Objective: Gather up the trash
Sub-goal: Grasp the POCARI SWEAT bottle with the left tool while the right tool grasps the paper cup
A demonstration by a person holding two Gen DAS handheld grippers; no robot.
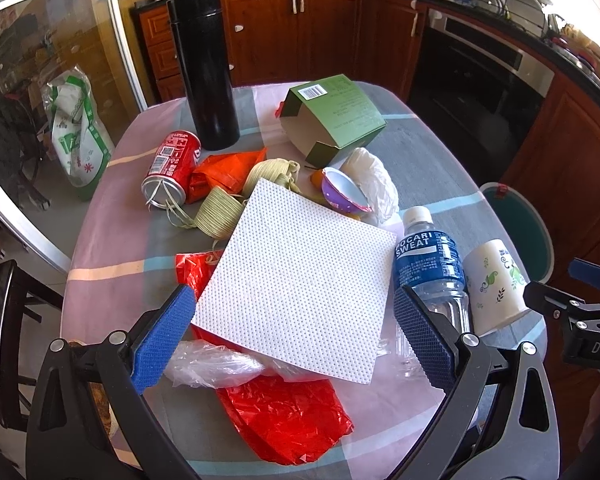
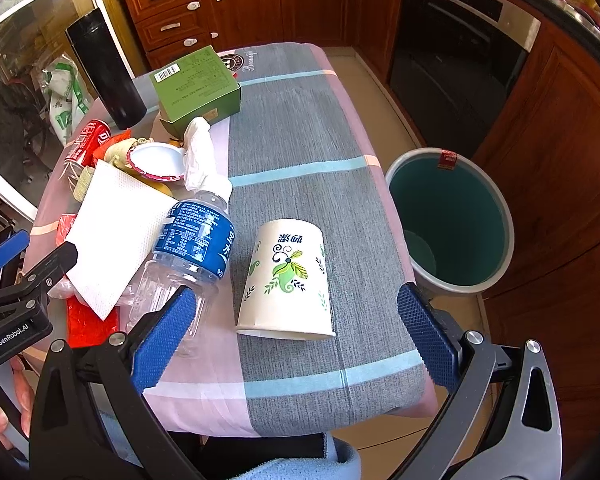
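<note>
A pile of trash lies on the table: a white paper towel (image 1: 300, 280), red plastic bags (image 1: 284, 420), a red soda can (image 1: 172, 172), a green carton (image 1: 336, 116), a Pocari Sweat bottle (image 1: 432, 268) and a paper cup (image 2: 288, 280) on its side. My left gripper (image 1: 296, 340) is open, its fingers either side of the paper towel, just above it. My right gripper (image 2: 296, 332) is open too, straddling the cup's rim end near the table's front edge. A green-lined bin (image 2: 452, 220) stands on the floor right of the table.
A tall black flask (image 1: 208, 68) stands upright at the back left of the table (image 2: 308, 128). Behind it are wooden cabinets (image 1: 296, 32) and an oven (image 2: 456, 52). A printed bag (image 1: 76, 128) shows behind the glass door. A dark chair (image 1: 4, 340) stands at the left.
</note>
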